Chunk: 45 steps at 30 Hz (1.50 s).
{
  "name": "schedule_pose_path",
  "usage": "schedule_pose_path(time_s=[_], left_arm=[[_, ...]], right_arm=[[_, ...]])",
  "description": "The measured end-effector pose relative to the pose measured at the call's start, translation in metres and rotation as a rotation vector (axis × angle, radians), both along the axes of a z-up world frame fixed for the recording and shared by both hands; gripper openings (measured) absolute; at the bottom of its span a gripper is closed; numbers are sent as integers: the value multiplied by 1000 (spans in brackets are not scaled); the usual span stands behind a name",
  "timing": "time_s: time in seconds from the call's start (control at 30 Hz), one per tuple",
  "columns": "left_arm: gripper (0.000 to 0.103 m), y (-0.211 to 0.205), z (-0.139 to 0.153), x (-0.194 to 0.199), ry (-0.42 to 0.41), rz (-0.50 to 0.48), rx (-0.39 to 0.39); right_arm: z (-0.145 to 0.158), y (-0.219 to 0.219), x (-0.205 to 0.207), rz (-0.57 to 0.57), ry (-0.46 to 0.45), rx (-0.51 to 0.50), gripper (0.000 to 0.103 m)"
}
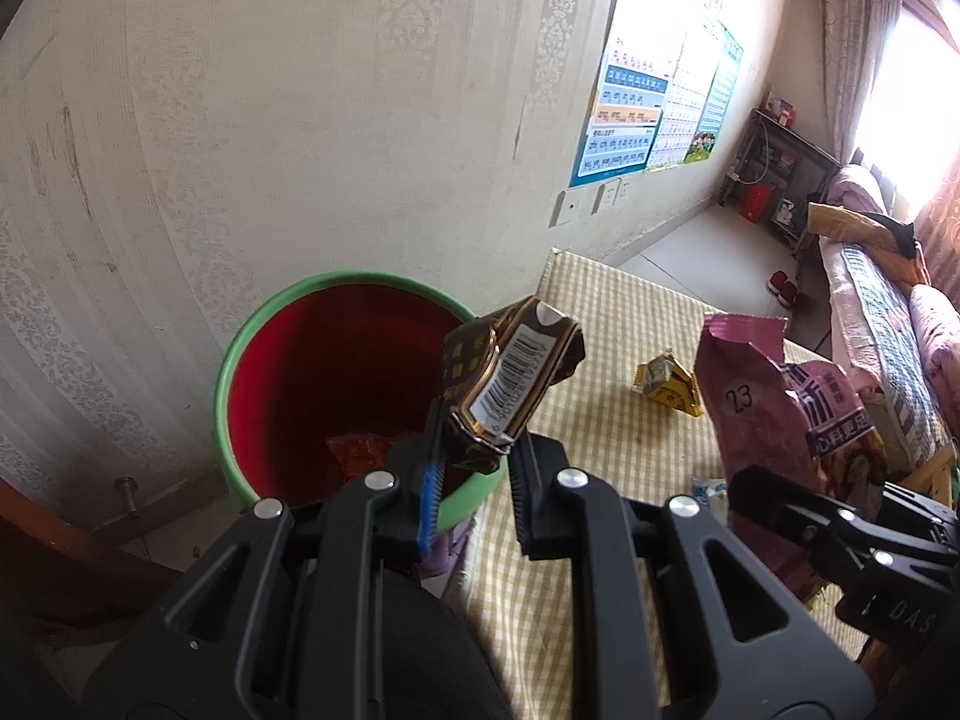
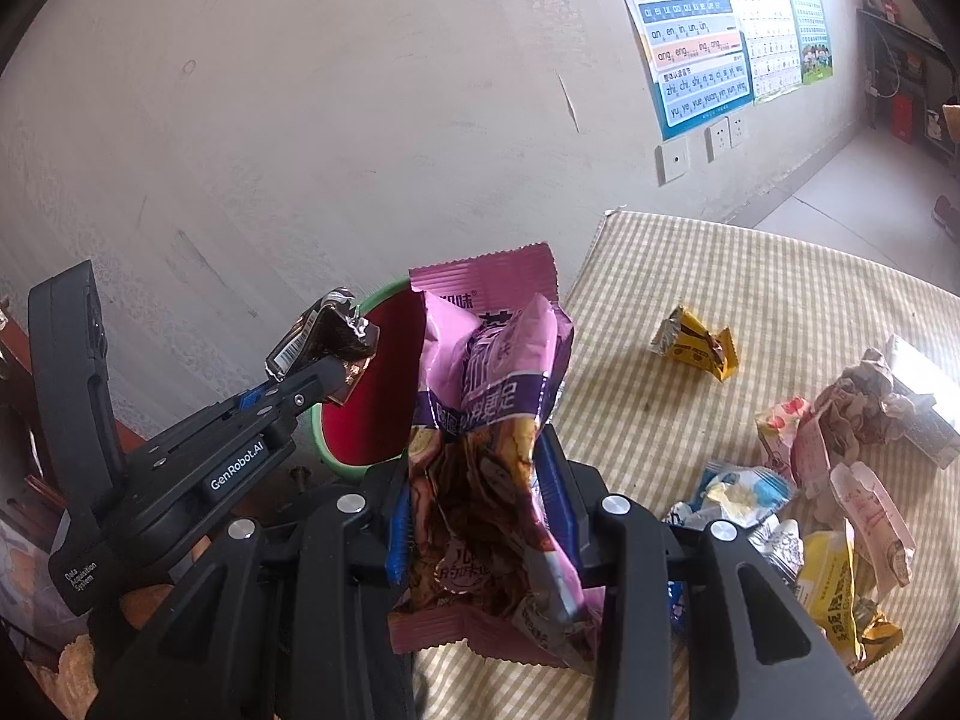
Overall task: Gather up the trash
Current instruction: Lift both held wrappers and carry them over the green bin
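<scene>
The left gripper [image 1: 474,450] is pinching a crumpled brown wrapper [image 1: 510,378] with a barcode over the near rim of the green bin [image 1: 240,348], seemingly ready to drop it in. The right gripper [image 2: 480,510] is gripping a pink snack bag [image 2: 486,420] upright just right of the bin, likely next in line. More wrappers [image 2: 828,480] are lying on the checked tabletop [image 2: 750,300] at right; "GenRobot.AI" is showing on the left gripper's body.

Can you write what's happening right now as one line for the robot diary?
left gripper: shut on brown wrapper, over green bin | right gripper: shut on pink snack bag | more wrappers on table
</scene>
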<state>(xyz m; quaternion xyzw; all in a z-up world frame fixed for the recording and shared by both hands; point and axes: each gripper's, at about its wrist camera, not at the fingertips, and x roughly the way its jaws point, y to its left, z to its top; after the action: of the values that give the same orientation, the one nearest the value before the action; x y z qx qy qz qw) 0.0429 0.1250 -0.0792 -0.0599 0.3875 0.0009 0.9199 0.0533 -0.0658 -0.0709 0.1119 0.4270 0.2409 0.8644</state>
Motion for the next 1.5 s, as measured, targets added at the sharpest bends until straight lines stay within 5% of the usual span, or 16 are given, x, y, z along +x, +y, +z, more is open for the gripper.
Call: schedule_pose_path(time_s=[1.5], left_arm=[[19,89,-32,53,105,179,-17]], right_arm=[[-34,86,99,89,111,40,37]])
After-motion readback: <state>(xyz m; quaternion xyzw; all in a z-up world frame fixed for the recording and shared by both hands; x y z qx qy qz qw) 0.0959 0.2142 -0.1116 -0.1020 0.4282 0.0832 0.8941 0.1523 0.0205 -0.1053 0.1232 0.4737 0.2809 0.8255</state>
